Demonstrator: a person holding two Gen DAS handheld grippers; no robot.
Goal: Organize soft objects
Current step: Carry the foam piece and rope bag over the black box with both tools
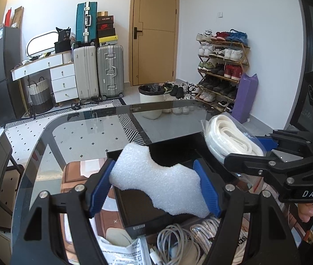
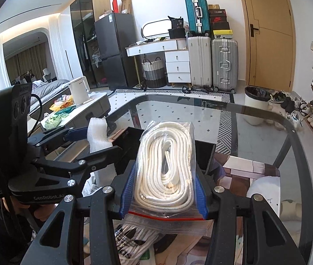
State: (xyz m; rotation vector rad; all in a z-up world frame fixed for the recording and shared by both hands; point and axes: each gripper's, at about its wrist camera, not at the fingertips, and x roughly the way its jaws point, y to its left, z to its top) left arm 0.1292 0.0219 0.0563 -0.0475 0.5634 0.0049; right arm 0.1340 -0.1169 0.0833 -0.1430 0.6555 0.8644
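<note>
Left wrist view, pose: the left gripper [image 1: 156, 185] reached forward, level, above the black box [image 1: 174, 152] on the glass surface [image 1: 85, 132].
Left wrist view, grip: its blue pads [image 1: 100, 187] were clenched on a white foam piece [image 1: 158, 181], held over the box.
Left wrist view, only here: white cables [image 1: 178, 240] and a printed sheet [image 1: 123, 251] lay nearer the camera than the box; the right gripper [image 1: 244, 148] came in from the box's right side.
Right wrist view, pose: the right gripper [image 2: 164, 194] pointed forward above the box [image 2: 205, 154].
Right wrist view, grip: it was grasping a bagged white rope coil [image 2: 167, 163] by both sides.
Right wrist view, only here: the left gripper [image 2: 94, 137] and its foam [image 2: 96, 134] were left of the box.
</note>
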